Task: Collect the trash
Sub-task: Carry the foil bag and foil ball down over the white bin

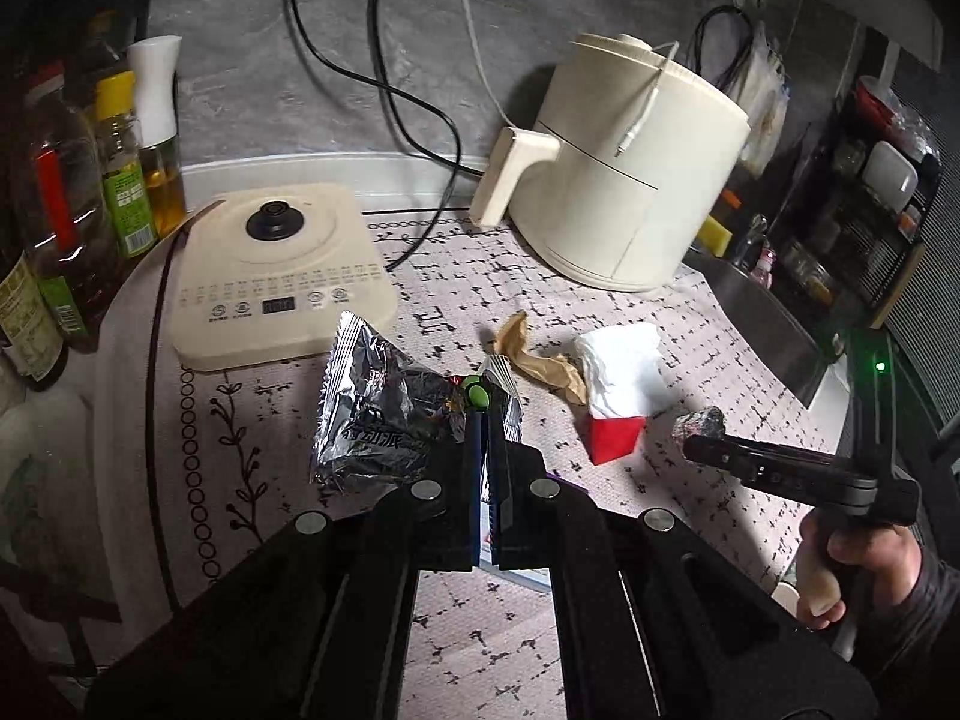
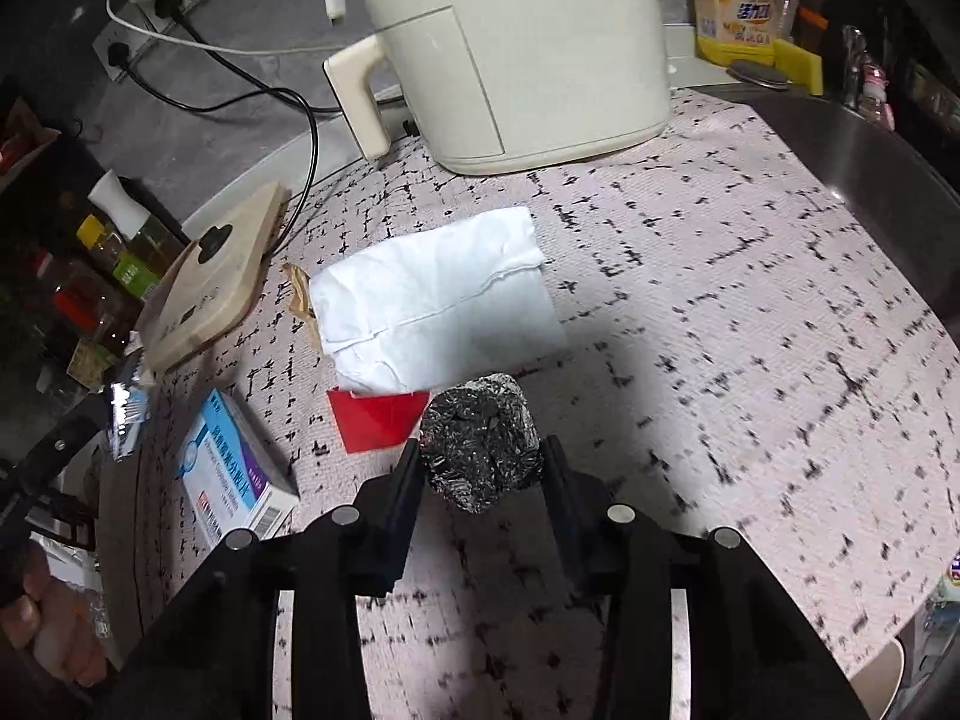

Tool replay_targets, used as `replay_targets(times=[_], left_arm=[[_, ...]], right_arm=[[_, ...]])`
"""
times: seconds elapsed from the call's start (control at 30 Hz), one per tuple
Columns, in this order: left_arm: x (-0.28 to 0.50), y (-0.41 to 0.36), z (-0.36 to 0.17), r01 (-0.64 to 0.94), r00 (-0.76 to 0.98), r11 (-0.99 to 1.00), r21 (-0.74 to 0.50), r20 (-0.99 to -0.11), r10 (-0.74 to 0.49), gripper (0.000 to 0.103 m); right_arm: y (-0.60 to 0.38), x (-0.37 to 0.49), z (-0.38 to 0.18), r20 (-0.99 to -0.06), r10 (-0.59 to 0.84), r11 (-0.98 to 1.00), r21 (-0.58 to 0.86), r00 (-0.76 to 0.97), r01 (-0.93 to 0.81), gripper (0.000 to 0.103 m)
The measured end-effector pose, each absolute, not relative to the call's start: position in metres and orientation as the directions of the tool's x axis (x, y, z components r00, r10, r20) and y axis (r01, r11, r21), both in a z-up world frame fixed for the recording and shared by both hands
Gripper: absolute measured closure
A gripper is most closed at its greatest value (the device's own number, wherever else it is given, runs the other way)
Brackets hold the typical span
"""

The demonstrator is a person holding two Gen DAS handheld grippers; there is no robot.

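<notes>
Trash fills both tools: my left gripper (image 1: 480,414) pinches the crinkled silver foil snack wrapper (image 1: 384,408) above the patterned counter mat (image 1: 600,300), and my right gripper (image 2: 483,456) clamps a crumpled dark foil ball (image 2: 480,447), lifted for carrying off; white tissue (image 2: 438,300) and a red paper scrap (image 2: 378,420) lie uncollected.

Dim fisheye views, dark warped corners (motion blur at right), hard shadows on the mat (image 2: 720,276)
</notes>
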State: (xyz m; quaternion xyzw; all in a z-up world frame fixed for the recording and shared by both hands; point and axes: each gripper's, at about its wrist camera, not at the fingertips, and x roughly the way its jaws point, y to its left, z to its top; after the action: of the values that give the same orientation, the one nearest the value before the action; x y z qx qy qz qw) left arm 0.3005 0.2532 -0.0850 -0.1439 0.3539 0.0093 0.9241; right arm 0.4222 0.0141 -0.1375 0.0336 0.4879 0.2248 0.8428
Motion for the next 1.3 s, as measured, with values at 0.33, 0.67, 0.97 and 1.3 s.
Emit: replay_targets(times=[0.33,0.67,0.97,1.3], left_arm=[[0.313,0.198,-0.086,0.054,0.739,0.963,-0.263,-0.638,-0.216,0.1],[0.329,0.111,-0.087,0.272,0.673,0.919,-0.284,-0.627,-0.393,0.1],[0.331,0.008,-0.085,0.439,0.593,0.852,-0.286,-0.62,-0.514,0.1],[0.299,-0.111,-0.091,0.503,0.523,0.81,-0.302,-0.64,-0.563,0.1]], right_arm=[[-0.058,0.367,-0.119,-0.785,0.365,0.931,0.303,0.5,-0.204,0.064],[-0.147,0.327,-0.117,-0.797,0.237,0.959,0.283,0.556,-0.003,0.063],[-0.245,0.289,-0.122,-0.808,0.134,0.943,0.281,0.573,0.176,0.062],[-0.367,0.232,-0.131,-0.824,0.067,0.914,0.276,0.563,0.296,0.058]])
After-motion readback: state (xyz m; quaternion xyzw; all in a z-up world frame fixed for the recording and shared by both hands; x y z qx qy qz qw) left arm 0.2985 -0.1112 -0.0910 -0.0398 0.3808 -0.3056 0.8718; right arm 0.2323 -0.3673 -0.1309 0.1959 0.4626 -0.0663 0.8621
